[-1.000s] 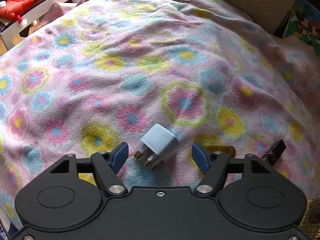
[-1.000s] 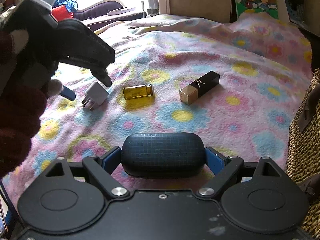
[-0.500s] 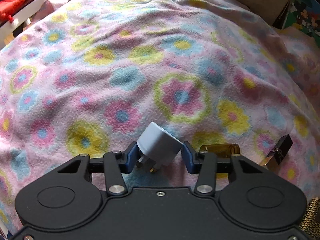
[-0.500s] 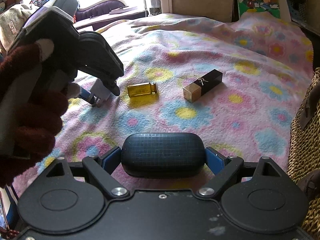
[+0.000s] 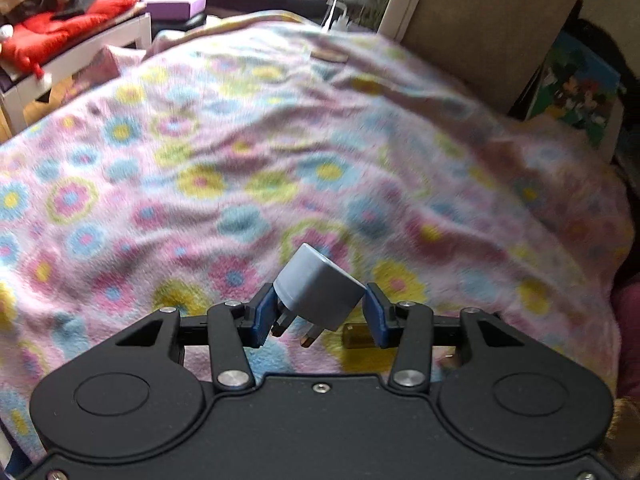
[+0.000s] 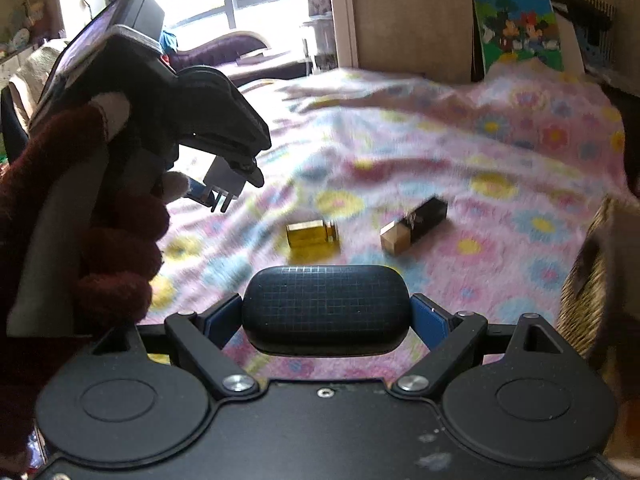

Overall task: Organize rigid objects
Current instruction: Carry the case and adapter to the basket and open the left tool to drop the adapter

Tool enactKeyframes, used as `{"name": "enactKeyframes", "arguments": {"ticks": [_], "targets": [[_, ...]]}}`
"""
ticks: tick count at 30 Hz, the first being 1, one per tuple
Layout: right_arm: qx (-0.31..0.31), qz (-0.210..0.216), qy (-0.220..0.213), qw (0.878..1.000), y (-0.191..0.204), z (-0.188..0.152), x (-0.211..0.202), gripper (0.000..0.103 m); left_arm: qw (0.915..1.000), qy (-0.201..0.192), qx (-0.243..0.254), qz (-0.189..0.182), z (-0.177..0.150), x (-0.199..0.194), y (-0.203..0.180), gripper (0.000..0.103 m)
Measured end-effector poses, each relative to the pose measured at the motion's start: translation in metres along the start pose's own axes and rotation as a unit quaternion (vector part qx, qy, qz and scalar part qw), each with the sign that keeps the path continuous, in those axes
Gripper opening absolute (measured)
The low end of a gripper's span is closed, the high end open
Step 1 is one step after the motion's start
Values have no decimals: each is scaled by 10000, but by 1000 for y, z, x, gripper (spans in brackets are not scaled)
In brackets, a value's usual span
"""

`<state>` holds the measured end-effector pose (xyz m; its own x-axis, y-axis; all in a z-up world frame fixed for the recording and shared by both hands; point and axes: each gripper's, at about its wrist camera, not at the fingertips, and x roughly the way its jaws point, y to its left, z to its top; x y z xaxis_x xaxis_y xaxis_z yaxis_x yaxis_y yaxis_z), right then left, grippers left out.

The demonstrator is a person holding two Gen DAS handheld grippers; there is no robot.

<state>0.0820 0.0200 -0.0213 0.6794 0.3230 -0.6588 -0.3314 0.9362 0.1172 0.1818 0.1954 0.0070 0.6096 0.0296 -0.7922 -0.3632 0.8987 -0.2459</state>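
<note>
My left gripper [image 5: 320, 314] is shut on a white plug adapter [image 5: 318, 294] and holds it above the flowered blanket [image 5: 280, 168], prongs toward the camera. The right wrist view shows that gripper [image 6: 224, 196] raised at the left with the adapter [image 6: 222, 178] in it. My right gripper [image 6: 326, 318] is shut on a dark blue oval case [image 6: 326, 306]. An amber glass bottle [image 6: 312, 234] and a black-and-gold lipstick box [image 6: 414, 222] lie on the blanket beyond it. The bottle [image 5: 356, 336] also peeks out behind my left gripper's right finger.
A wicker basket [image 6: 588, 292] stands at the right edge of the bed. A cartoon picture [image 6: 516, 30] leans against the wall behind the bed. A white bench with red cushions [image 5: 60, 36] stands at the far left.
My left gripper closed on the plug adapter and lifted it off the blanket. My right gripper kept hold of the case and shifted slightly.
</note>
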Motion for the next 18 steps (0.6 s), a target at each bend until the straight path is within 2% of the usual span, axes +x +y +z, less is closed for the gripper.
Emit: {"name": "enactKeyframes", "arguments": {"ticks": [4,8,14,18], "targets": [[36,67,-202,9998,-8,5,-29,89,9993,-299,202,123,0,-33,-4,46],[275,-47,-412,9988,-29,11,-60,89,9978,-422,431,276,-3,-53,-11,46],[793,-438,-619,9940,-79,14,-104,89,9949,-474,883,95,-35,-83,-40,46],[1228,-848,-610,9869,-116,11,-126,89,9919,-211,1214,-291,-59,-92,-77,46]]}}
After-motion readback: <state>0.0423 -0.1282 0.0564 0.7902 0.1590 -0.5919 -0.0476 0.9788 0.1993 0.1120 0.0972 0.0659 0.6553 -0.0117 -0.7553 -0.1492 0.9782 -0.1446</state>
